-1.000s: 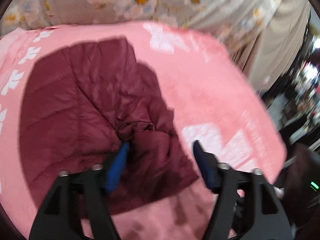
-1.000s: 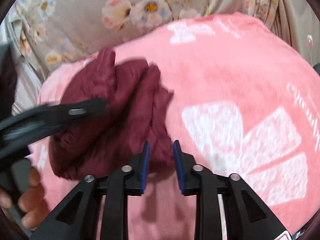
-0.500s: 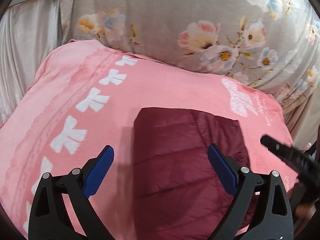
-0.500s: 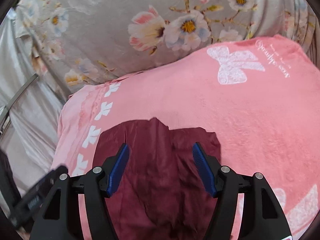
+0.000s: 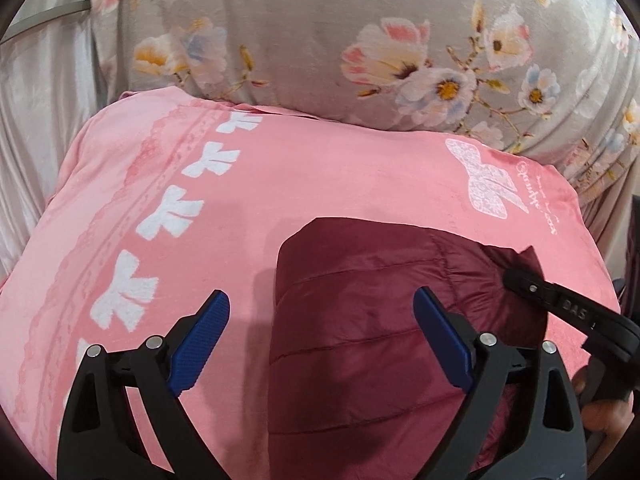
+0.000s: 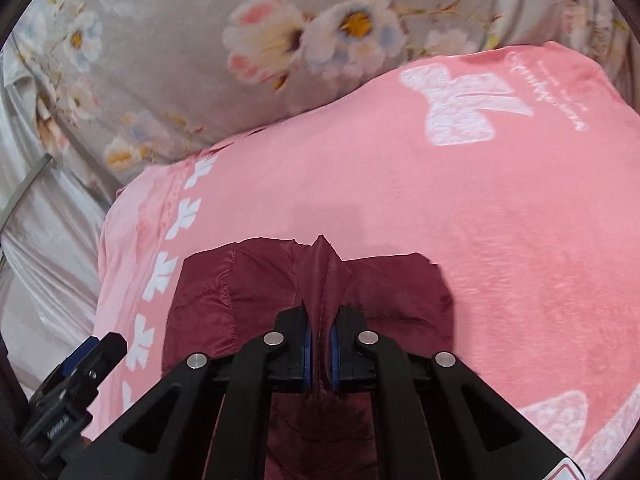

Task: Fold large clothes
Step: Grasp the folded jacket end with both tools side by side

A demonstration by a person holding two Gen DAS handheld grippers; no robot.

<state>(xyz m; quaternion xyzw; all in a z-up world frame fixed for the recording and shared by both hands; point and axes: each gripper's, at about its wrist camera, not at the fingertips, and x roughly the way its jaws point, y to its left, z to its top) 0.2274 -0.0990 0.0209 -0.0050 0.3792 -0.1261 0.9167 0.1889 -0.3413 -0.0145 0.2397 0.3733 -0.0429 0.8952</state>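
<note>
bare pink blanket (image 5: 320, 184) lies open left of the maroon jacket (image 5: 360, 320).

The jacket (image 5: 380, 320) lies on the blanket (image 5: 300, 184), the floral cover (image 5: 320, 40) behind.

2 wrist fisheyes, close, angled down, shared jacket (image 5: 380, 340)
</note>
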